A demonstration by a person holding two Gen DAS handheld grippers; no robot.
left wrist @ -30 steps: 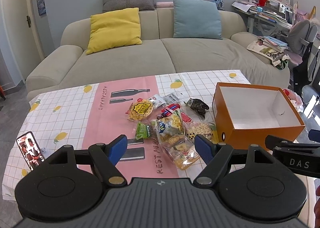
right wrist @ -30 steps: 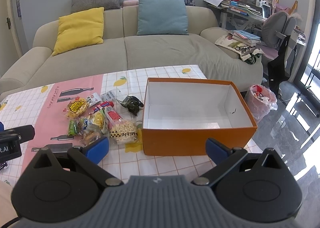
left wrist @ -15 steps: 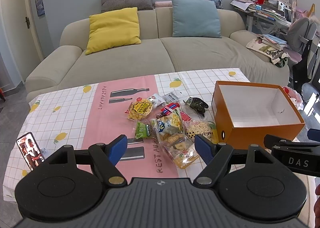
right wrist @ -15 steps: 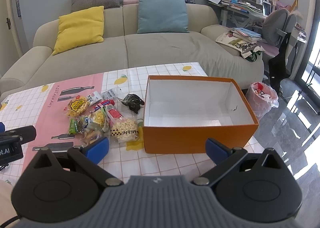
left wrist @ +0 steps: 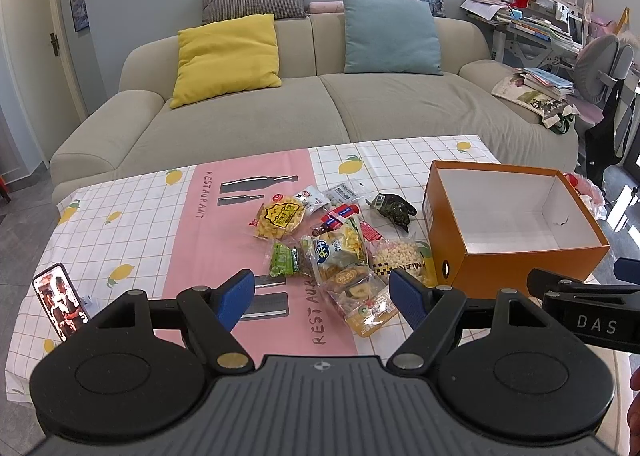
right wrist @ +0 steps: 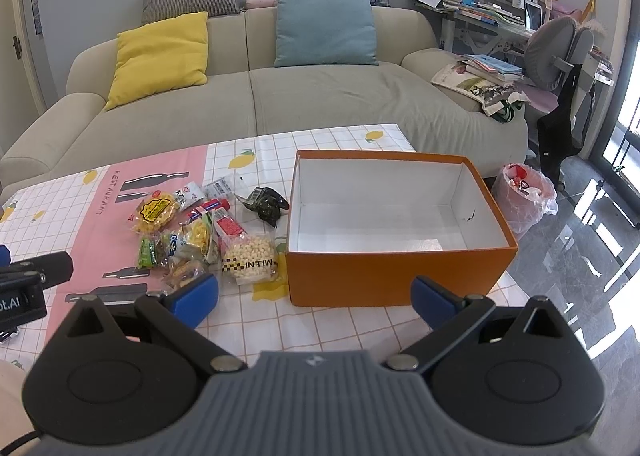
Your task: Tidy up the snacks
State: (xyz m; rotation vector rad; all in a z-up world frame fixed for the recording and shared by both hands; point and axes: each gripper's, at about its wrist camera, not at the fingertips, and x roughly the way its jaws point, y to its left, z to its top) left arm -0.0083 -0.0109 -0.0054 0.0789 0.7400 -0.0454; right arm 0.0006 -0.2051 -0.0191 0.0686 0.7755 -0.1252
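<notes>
A pile of snack packets (left wrist: 332, 244) lies on the table's middle, with a round yellow packet (left wrist: 280, 218), a green packet (left wrist: 285, 259) and a bag of pale puffs (left wrist: 398, 259). The pile also shows in the right wrist view (right wrist: 188, 232). An empty orange box (left wrist: 516, 268) with a white inside stands right of the pile, seen too in the right wrist view (right wrist: 392, 276). My left gripper (left wrist: 322, 294) is open and empty above the table's near edge, before the pile. My right gripper (right wrist: 316, 298) is open and empty before the box.
A phone (left wrist: 60, 298) lies at the table's near left. A dark turtle figure (left wrist: 394, 208) sits between the pile and the box. A sofa (left wrist: 304, 108) with cushions stands behind the table. A pink waste bag (right wrist: 526, 192) and a desk chair (right wrist: 560, 68) stand right.
Both views have shifted slightly: the table and box sit a little lower and farther in the frames. Both grippers stay open and empty. Nothing on the table has moved.
</notes>
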